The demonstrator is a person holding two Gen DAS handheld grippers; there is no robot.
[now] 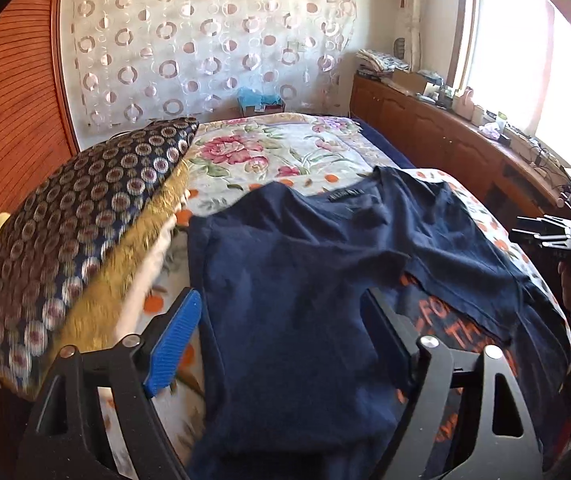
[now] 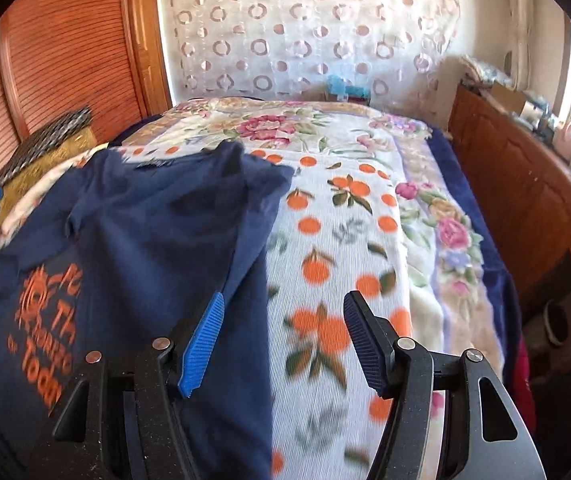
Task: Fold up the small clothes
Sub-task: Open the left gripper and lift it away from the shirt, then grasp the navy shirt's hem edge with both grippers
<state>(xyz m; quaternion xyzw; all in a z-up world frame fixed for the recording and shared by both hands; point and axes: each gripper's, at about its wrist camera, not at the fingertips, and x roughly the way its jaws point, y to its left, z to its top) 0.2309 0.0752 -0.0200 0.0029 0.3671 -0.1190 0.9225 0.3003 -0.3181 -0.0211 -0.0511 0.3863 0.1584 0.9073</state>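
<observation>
Navy cotton shirt (image 1: 297,280) lies partly folded on the bed (image 2: 349,216), orange print showing near its middle. At the left, a patterned pillow (image 1: 85,208). The left gripper (image 1: 281,328) hovers over the shirt, jaws wide, holding nothing. The right gripper (image 2: 281,340) hangs at the shirt's right edge, jaws wide and empty. The shirt looks light, soft and limp; a hem or side edge seems the best hold. No containers nearby.

Shirt (image 1: 285,280) on bed (image 1: 269,152), right of pillow (image 1: 77,216)
</observation>
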